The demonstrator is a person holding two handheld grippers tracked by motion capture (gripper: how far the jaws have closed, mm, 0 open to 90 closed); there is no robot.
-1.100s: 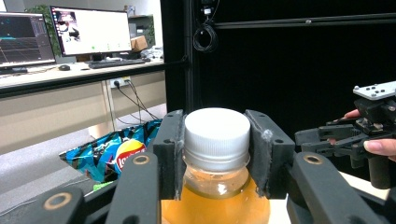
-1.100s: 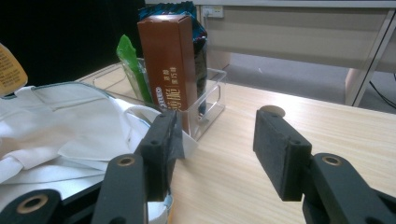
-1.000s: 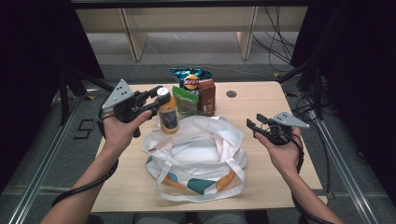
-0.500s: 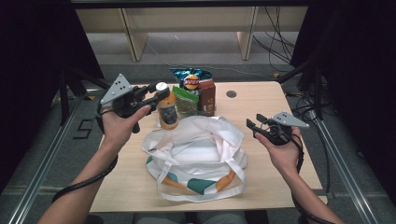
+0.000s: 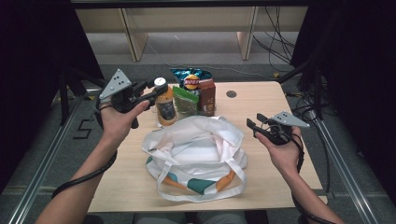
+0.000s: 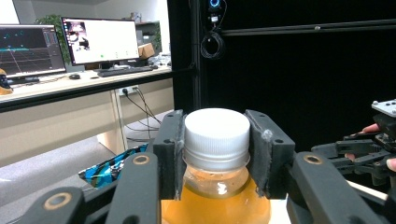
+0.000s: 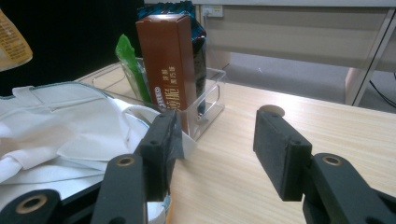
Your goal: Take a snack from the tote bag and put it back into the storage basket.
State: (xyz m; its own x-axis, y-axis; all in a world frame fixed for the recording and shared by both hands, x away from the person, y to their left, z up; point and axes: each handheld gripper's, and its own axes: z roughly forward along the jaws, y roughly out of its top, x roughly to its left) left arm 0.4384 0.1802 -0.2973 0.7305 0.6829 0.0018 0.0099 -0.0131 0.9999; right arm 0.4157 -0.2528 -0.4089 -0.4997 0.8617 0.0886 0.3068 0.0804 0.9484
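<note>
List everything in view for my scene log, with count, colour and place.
bottle: 1, orange drink, white cap, raised at the table's far left
tote bag: 1, white with teal and orange, table centre
clear tray: 1, transparent, behind the bag
brown carton: 1, in the tray
green packet: 1, in the tray
blue snack bag: 1, behind the carton
table: 1, light wood
left hand-held gripper: 1, black, clamped on the bottle's cap
right hand-held gripper: 1, black, open, right of the bag
</note>
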